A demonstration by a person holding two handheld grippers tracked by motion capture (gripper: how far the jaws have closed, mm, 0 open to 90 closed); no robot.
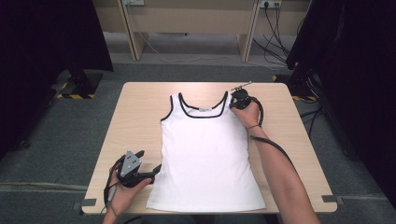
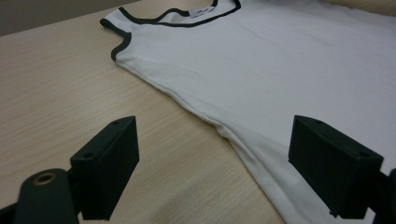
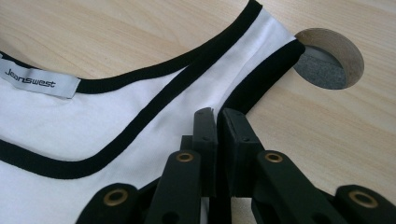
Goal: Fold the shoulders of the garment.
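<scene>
A white tank top [image 1: 205, 154] with black trim lies flat on the wooden table [image 1: 140, 107], neck toward the far side. My left gripper [image 1: 155, 171] is open at the shirt's lower left side edge. In the left gripper view its jaws [image 2: 219, 163] straddle that edge of the tank top [image 2: 280, 70], low over the table [image 2: 56, 84]. My right gripper [image 1: 235, 100] is at the far right shoulder strap. In the right gripper view its jaws [image 3: 217, 116] are shut on the black-trimmed armhole edge of the tank top [image 3: 93, 130].
A round cable hole [image 3: 327, 60] in the table lies just beyond the strap. A neck label [image 3: 35, 79] is sewn inside the collar. Bare table flanks the shirt on both sides. Desks and cables [image 1: 275, 42] stand beyond the table's far edge.
</scene>
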